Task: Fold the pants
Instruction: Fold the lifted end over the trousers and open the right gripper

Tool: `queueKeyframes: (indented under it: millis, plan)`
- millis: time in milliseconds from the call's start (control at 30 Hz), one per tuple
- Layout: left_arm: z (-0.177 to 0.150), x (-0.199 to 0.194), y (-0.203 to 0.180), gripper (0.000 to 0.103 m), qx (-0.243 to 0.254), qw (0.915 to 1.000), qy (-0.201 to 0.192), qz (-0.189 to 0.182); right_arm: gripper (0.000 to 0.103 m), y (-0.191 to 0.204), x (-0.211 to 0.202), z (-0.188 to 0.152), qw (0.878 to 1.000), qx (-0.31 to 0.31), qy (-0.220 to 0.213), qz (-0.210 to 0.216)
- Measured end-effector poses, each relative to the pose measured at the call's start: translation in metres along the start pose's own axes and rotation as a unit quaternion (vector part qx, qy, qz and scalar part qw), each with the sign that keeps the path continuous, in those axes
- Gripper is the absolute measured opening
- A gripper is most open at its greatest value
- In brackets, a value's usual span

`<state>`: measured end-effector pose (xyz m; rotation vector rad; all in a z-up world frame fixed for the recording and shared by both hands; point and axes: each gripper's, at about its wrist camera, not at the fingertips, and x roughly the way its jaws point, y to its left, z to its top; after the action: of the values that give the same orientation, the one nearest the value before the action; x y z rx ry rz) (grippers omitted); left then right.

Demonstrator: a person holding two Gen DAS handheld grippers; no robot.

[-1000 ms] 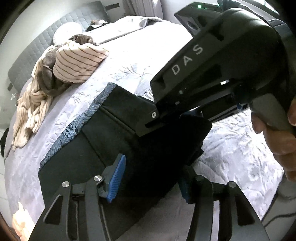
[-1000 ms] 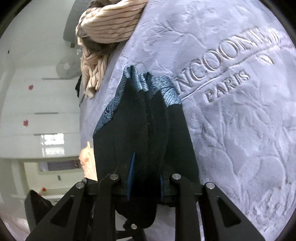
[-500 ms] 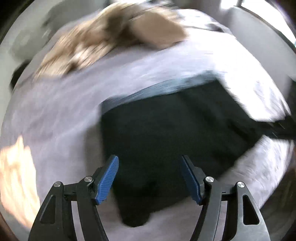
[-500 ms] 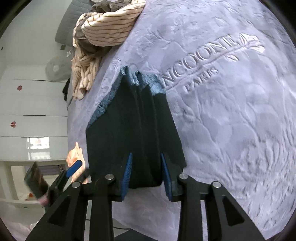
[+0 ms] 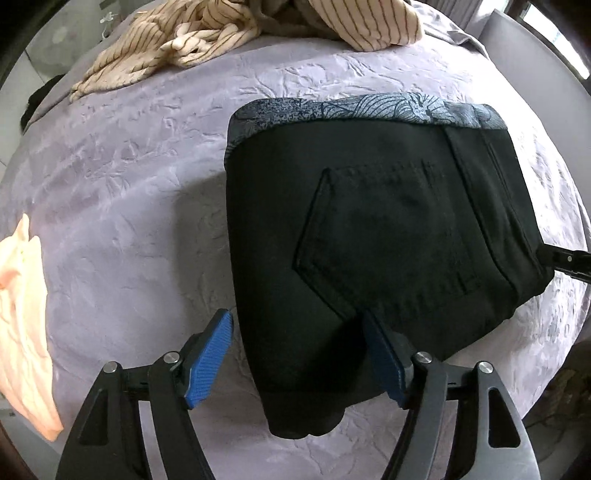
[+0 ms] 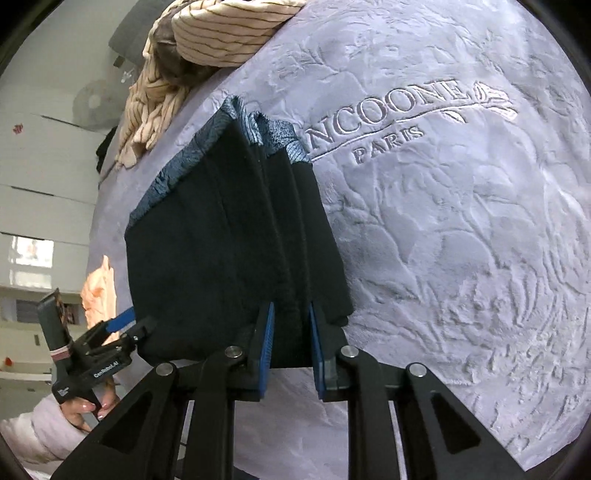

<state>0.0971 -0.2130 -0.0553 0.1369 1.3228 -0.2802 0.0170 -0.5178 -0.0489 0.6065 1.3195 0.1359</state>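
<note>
The pants [image 5: 388, 236] lie folded into a compact black stack on the bed [image 5: 129, 221], so folding looks nearly done. The left hand-held gripper [image 5: 297, 354] hangs wide open over the near edge. The right hand-held gripper [image 6: 290, 343], partly open, straddles a fold ridge without pinching. Next, probably withdrawing cleanly. Striped clothing [image 5: 229, 33] lies far ahead, a peach garment [image 5: 22, 314] left; neither obstructs.
</note>
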Motion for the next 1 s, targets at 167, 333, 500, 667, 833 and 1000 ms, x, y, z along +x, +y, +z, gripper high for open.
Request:
queueKeyframes:
  millis: [167,333,500,667,833,1000]
  plan:
    - [0.002,-0.003,-0.001,0.074,-0.008,0.9999,0.012,0.001,0.027,0.017,-0.003,0.001,0.998,-0.027,0.008,-0.055]
    - [0.005,-0.002,0.001,0.084,-0.013,0.9996,0.019,0.012,0.028,0.021,-0.009,0.005,0.998,-0.022,0.014,-0.063]
    - [0.007,-0.002,0.002,0.084,-0.014,0.9996,0.022,0.013,0.035,0.023,-0.007,0.003,0.996,-0.026,0.017,-0.083]
    - [0.007,-0.003,0.001,0.084,-0.013,0.9995,0.025,0.014,0.046,0.016,-0.005,0.005,0.996,-0.006,0.017,-0.09]
    - [0.008,-0.002,0.001,0.084,-0.013,0.9995,0.026,0.015,0.049,0.01,-0.009,0.005,0.996,0.012,0.017,-0.082]
    - [0.009,-0.003,0.002,0.084,-0.015,0.9994,0.028,0.013,0.049,0.012,-0.011,0.008,0.996,0.014,0.019,-0.081]
